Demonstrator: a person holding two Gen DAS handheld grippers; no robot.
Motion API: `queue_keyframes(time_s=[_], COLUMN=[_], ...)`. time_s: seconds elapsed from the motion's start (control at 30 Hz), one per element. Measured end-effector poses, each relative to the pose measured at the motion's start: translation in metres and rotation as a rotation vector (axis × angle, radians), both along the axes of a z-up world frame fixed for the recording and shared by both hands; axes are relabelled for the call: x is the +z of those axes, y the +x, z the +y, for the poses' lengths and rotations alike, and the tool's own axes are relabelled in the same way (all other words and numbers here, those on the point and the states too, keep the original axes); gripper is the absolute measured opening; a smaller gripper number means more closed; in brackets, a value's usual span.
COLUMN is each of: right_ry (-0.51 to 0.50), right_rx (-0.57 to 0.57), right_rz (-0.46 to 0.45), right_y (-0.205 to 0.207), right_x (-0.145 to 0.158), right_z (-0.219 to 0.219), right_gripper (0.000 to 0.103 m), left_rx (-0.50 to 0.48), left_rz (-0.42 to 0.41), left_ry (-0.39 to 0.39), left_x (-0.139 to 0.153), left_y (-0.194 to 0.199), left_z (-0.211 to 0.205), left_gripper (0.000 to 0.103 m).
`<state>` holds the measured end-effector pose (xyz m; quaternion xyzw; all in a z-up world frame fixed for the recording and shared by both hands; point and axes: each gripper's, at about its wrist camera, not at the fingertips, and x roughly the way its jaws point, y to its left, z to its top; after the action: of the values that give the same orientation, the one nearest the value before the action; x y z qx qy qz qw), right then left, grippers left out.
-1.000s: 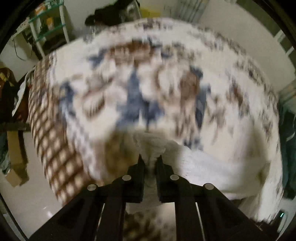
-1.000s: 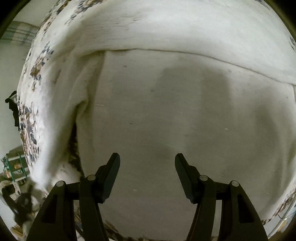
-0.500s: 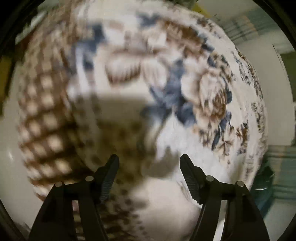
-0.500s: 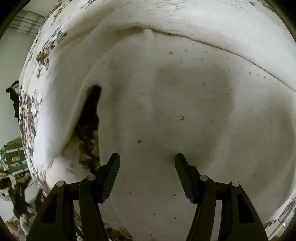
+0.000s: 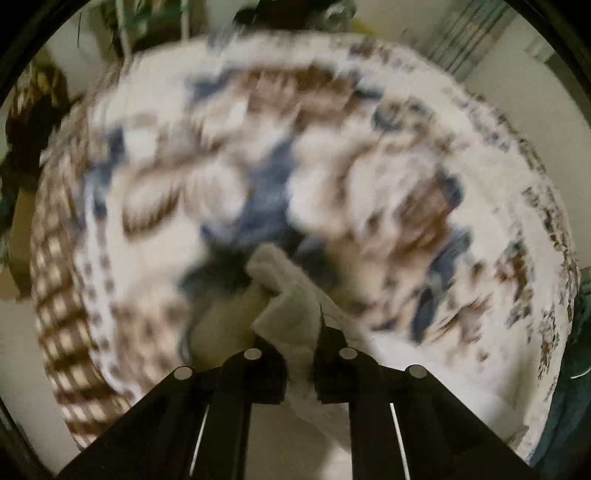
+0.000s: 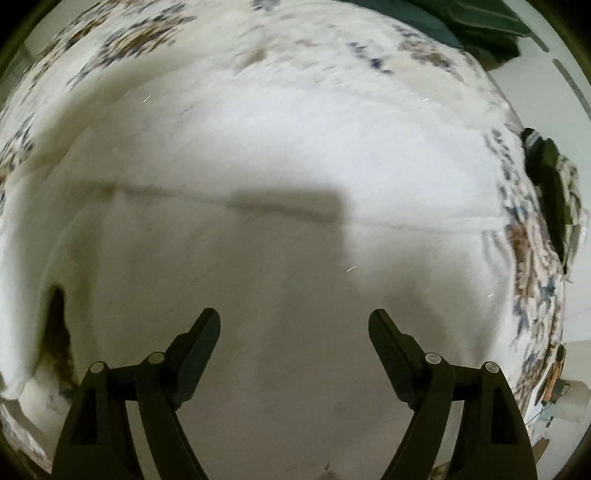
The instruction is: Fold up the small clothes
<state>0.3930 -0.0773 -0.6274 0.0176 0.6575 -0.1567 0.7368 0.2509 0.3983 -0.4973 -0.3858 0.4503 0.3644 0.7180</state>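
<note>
A: What do we see beneath everything?
B: A floral blanket, blurred, spread wide. On it lies the white garment, filling our right view.
A: And the grippers?
B: Our left gripper is clamped on a bunched white corner of the garment; our right gripper hangs over it, jaws apart.

Pale walls rise beyond the left tool, with a blurred green shelf far ahead-left. Dark green fabric lies ahead-right of the right tool.
</note>
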Motion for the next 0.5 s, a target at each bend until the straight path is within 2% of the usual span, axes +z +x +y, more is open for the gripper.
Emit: queue_keyframes(time_s=[0.03,0.07,0.1,0.2,0.3,0.37,0.5], right_ry=[-0.022,-0.031,-0.027,-0.031,0.015,0.067,0.196], right_rx=[-0.007,-0.010,-0.015,-0.022,-0.033,-0.049,-0.133], right_rz=[-0.007,-0.011,-0.019,-0.043,-0.064,-0.081,-0.089], right_y=[0.002,0.005,0.008,0.020,0.030,0.032,0.028], right_x=[0.004,0.005,0.009,0.018,0.026,0.034,0.044], right_z=[-0.008,-0.010,-0.019,-0.033,-0.047,-0.058,-0.095], right_gripper=[0.090,0.100,0.103,0.103,0.103,0.103,0.103], left_rx=[-0.014,-0.022,-0.040,-0.098,-0.153,-0.197,-0.358], left_rz=[-0.027,-0.041,-0.065,-0.125,-0.198,-0.240,-0.321], left_ry=[0.028,0.049,0.079,0.152,0.200,0.228,0.264], left_x=[0.019,0.030,0.048,0.097,0.146,0.174,0.222], left_y=[0.006,0.010,0.016,0.032,0.054,0.068,0.109], left_z=[0.002,0.003,0.002,-0.007,-0.027,-0.050,-0.128], left_gripper=[0.008,0.008,0.008,0.008,0.008,0.008,0.008])
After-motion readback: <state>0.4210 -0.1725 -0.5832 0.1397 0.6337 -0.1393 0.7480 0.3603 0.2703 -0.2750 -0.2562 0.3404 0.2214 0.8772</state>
